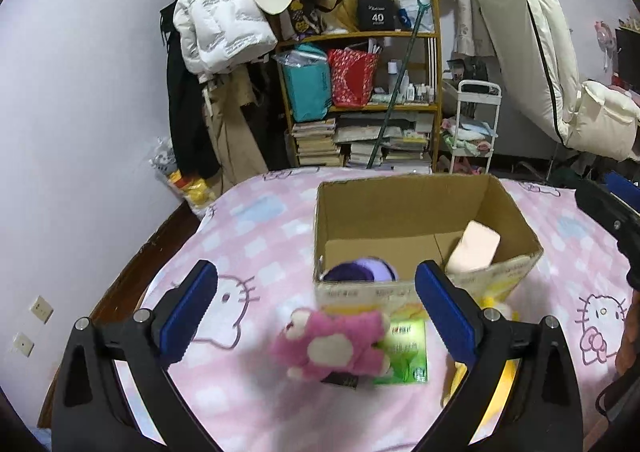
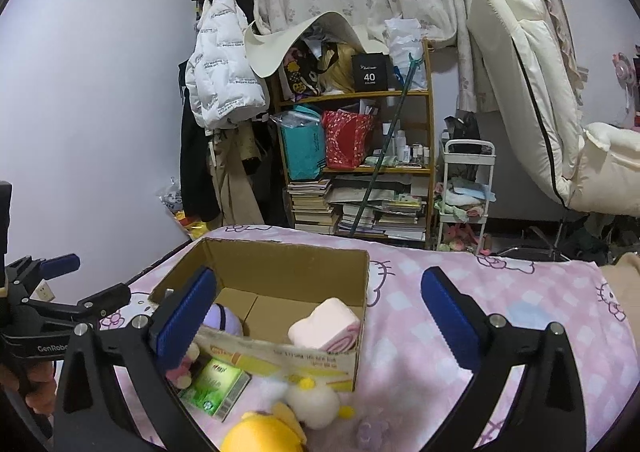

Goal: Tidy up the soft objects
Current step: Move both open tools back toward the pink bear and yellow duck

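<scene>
Left wrist view: the left tongs (image 1: 316,312) gape wide and empty over a pink plush bear (image 1: 332,348) lying on the bed (image 1: 248,220) just before the cardboard box (image 1: 404,204) — the right tongs (image 2: 318,316) likewise wide open, holding nothing.

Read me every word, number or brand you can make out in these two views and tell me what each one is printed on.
"40": black box on the shelf's top level; the small line beneath looks like "COLORS", barely legible.
"GenRobo", cut off: the left gripper's black body, seen from the right wrist.
Too small or blurred to read: print on the white puffer jacket, the cardboard box front, the green packet, the book spines.
</scene>
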Demonstrator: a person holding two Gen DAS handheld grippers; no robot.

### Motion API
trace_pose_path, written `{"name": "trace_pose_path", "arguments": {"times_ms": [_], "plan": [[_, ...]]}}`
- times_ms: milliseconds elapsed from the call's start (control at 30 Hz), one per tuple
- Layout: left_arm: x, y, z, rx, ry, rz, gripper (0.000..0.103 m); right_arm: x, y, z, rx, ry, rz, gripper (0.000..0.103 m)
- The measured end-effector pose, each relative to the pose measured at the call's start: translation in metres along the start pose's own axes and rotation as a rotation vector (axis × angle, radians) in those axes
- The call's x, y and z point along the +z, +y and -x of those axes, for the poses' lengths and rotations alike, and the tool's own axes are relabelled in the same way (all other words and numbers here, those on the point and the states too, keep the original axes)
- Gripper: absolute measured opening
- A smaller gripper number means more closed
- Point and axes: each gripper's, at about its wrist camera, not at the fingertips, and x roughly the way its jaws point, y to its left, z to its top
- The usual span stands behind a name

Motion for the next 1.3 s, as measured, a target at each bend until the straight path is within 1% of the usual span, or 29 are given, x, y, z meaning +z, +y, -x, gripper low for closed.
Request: {"name": "trace_pose_path", "arguments": {"times_ms": [133,233,400,533,633,767,900,1000,1067,1133,1200,1300], "plan": [[-0.006,0.003,0.018,0.028,-0.008,-0.004,0.098,-0.003,-0.003,0.019,0.007,-0.027,-0.039,0.103],[-0.011,0.003,0.025,0.036,0.000,-0.016,0.098,-0.005,-0.002,0.030,0.000,-0.039,-0.039,0.103],[-0.019,0.007,0.032,0.037,0.020,-0.009,0.098,-0.010,0.000,0.038,-0.007,-0.030,-0.064,0.103],[-0.025,0.011,0.036,0.033,0.030,0.006,0.098,-0.016,0.002,0.040,-0.032,-0.012,-0.047,0.103],[-0.028,0.014,0.036,0.035,0.043,0.012,0.098,-0.020,0.003,0.042,-0.041,-0.005,-0.054,0.103],[-0.031,0.021,0.032,0.057,0.071,0.021,0.098,-0.022,0.004,0.042,-0.036,-0.003,-0.053,0.103],[-0.032,0.033,0.025,0.042,0.103,0.064,0.098,-0.027,0.007,0.039,-0.028,0.010,-0.048,0.103],[-0.032,0.034,0.021,0.037,0.110,0.063,0.098,-0.030,0.009,0.034,-0.030,0.031,-0.046,0.103],[-0.031,0.033,0.018,0.026,0.114,0.058,0.098,-0.032,0.012,0.030,-0.038,0.043,-0.045,0.103],[-0.031,0.032,0.014,-0.005,0.121,0.053,0.098,-0.033,0.013,0.028,-0.037,0.054,-0.045,0.103],[-0.030,0.031,0.009,-0.048,0.129,0.045,0.098,-0.036,0.014,0.025,-0.026,0.062,-0.044,0.103],[-0.028,0.028,0.001,-0.133,0.152,0.042,0.098,-0.040,0.019,0.020,-0.010,0.062,-0.033,0.103]]}}
